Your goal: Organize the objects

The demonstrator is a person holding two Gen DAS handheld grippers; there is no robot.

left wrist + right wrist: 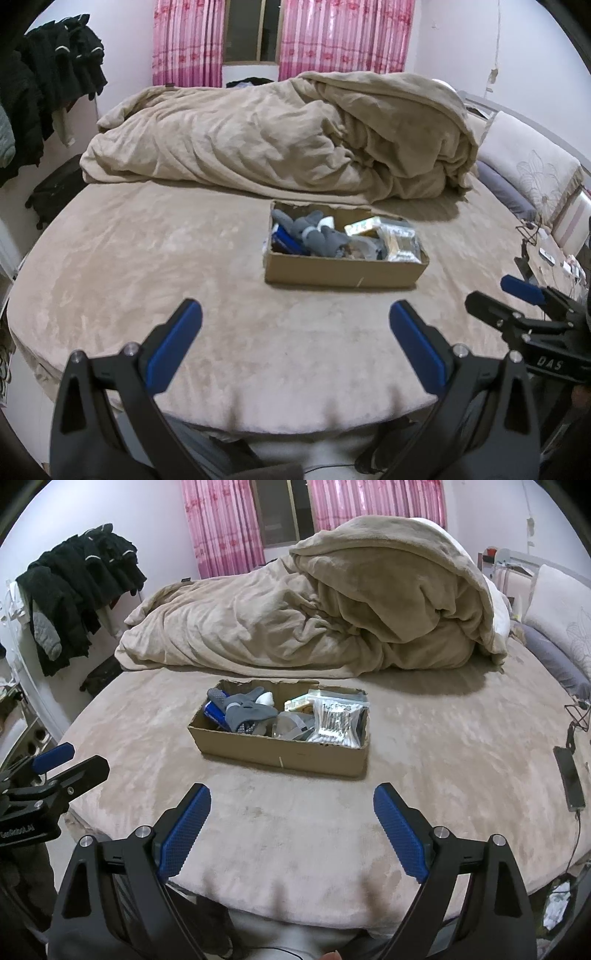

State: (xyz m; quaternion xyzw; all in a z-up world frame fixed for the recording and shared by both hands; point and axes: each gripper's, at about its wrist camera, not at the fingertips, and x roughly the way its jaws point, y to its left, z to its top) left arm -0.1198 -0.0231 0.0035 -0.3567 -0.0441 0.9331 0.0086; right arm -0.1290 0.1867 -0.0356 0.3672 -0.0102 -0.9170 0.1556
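With both the left gripper (295, 321) and right gripper (291, 805) held wide and empty, the cardboard box (280, 753) just ahead is judged unapproached, so a forward reach is needed.

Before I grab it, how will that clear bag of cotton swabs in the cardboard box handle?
The bag of cotton swabs looks light and probably slick, being clear plastic. It will likely sag or crinkle rather than stay stiff. It leans on the cardboard box wall, so it may flop when nudged.
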